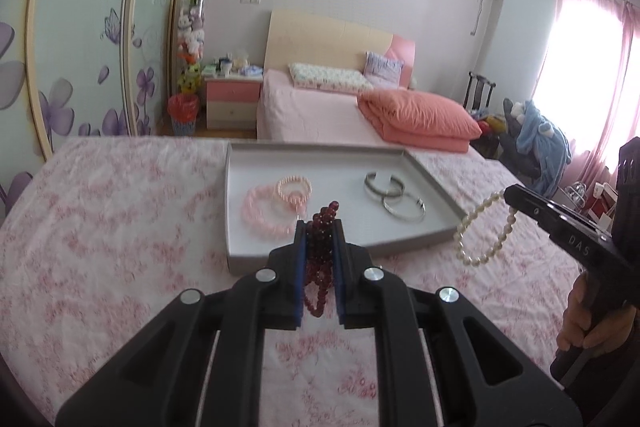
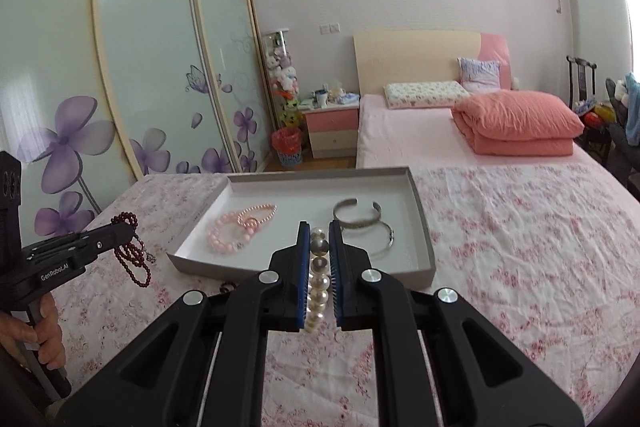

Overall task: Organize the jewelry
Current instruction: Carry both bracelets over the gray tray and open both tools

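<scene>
My left gripper (image 1: pixel 320 227) is shut on a dark red bead string (image 1: pixel 320 259), which hangs in loops from its jaws (image 2: pixel 134 255) above the floral cloth. My right gripper (image 2: pixel 319 227) is shut on a white pearl bracelet (image 2: pixel 319 287), seen dangling as a ring (image 1: pixel 484 231) in the left wrist view. Both hang just short of a shallow grey tray (image 1: pixel 436 183) (image 2: pixel 420 195). Inside it lie pink bead bracelets (image 1: pixel 266 209) (image 2: pixel 232 231) on the left and silver bangles (image 1: pixel 394 195) (image 2: pixel 360 217) on the right.
The tray sits on a table covered with a pink floral cloth (image 1: pixel 120 227). Behind it stand a pink bed (image 1: pixel 320 107), a nightstand (image 1: pixel 232 99) and a red bin (image 1: pixel 183 115). A hand (image 1: pixel 588 319) holds the right gripper's handle.
</scene>
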A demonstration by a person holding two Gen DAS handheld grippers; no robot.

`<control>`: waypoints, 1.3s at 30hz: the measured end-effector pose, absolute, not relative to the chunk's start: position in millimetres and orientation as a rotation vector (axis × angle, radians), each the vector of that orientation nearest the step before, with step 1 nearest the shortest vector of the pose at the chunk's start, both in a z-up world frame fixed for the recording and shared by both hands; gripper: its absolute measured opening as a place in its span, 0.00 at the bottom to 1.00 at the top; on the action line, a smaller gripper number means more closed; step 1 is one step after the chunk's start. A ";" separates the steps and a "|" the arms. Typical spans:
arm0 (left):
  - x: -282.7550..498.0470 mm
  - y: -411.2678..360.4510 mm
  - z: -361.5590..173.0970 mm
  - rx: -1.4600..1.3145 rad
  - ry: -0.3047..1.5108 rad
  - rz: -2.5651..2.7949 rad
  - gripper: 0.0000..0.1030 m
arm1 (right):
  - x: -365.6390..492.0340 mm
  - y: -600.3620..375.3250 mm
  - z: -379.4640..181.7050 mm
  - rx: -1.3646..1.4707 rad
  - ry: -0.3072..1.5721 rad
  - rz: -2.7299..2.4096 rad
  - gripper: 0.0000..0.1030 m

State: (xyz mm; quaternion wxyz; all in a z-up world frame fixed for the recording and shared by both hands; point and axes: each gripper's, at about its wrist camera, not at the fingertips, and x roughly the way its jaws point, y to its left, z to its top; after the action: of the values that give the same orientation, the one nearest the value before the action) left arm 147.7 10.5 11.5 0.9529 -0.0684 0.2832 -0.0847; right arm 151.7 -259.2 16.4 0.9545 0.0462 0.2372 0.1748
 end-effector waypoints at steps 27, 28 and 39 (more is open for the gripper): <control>226.4 -2.7 17.4 -0.138 0.553 -0.131 0.12 | 216.8 -235.7 32.3 0.073 0.328 0.331 0.10; 232.0 -2.8 15.2 -0.139 0.560 -0.132 0.12 | 223.0 -236.0 30.1 0.079 0.338 0.329 0.10; 279.7 -5.9 -7.8 -0.158 0.617 -0.130 0.12 | 272.1 -231.7 10.4 0.110 0.423 0.309 0.10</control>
State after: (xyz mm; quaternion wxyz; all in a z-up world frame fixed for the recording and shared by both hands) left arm 279.7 -5.9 -7.8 0.9476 -0.0777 0.3032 -0.0637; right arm 272.1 -231.7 10.4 0.9643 0.0545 0.2092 0.1527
